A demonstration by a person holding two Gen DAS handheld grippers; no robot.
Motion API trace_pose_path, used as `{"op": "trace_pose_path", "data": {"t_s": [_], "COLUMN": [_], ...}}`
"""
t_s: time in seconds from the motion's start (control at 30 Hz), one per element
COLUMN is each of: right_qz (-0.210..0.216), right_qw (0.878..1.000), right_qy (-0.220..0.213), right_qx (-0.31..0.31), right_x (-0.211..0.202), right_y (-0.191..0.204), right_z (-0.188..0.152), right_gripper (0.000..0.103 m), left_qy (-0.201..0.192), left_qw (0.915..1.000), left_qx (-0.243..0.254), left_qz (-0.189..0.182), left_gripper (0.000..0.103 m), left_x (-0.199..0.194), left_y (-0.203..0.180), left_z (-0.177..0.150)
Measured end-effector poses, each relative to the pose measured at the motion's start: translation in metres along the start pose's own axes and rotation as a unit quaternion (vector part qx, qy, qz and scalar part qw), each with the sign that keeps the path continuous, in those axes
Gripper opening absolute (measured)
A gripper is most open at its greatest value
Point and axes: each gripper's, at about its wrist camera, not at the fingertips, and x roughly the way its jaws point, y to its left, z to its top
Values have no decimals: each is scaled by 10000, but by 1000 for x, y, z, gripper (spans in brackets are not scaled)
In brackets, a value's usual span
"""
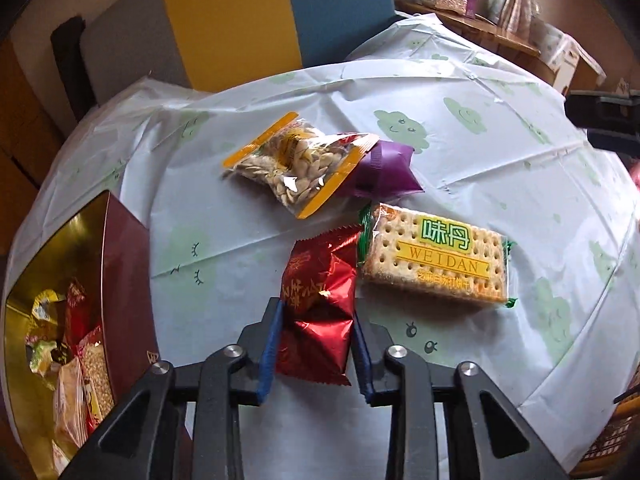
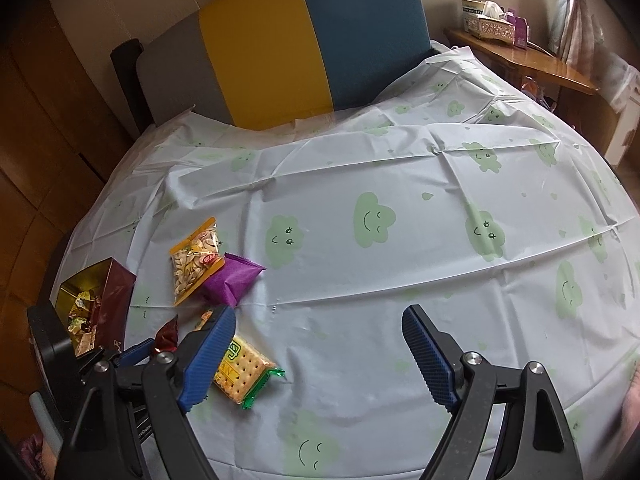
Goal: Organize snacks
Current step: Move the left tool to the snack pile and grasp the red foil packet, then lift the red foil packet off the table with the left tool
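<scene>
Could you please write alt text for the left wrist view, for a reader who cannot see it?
The left gripper has its blue pads against a red foil snack packet on a cloud-print tablecloth. Beyond lie a cracker pack, a seed bag and a purple packet; a gold-lined box of snacks stands left.

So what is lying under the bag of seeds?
The bag of seeds overlaps one end of a purple packet, with tablecloth elsewhere. The covered end of the packet cannot be seen.
</scene>
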Motion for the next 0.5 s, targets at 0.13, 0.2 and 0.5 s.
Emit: {"op": "trace_pose_path", "data": {"t_s": [0.13,0.2,0.5], "right_qz": [-49,-85,-162], "right_qw": [10000,10000,9998], "right_qy": [-4,6,61], "right_qx": [-5,-7,9], "right_x": [0,1,3], "right_y": [-1,-2,-5], "right_z": [-1,-1,-3], "right_gripper": [86,86,86], "left_qy": [-125,-124,-156], "left_qw": [9998,9996,9967], "left_qx": [25,-41,-80], "left_qz": [-163,-261,-794], "left_gripper": [28,27,30], "left_x": [-6,-11,-43], "left_y": [-5,-6,-28], "left_z": [-8,-14,-57]}}
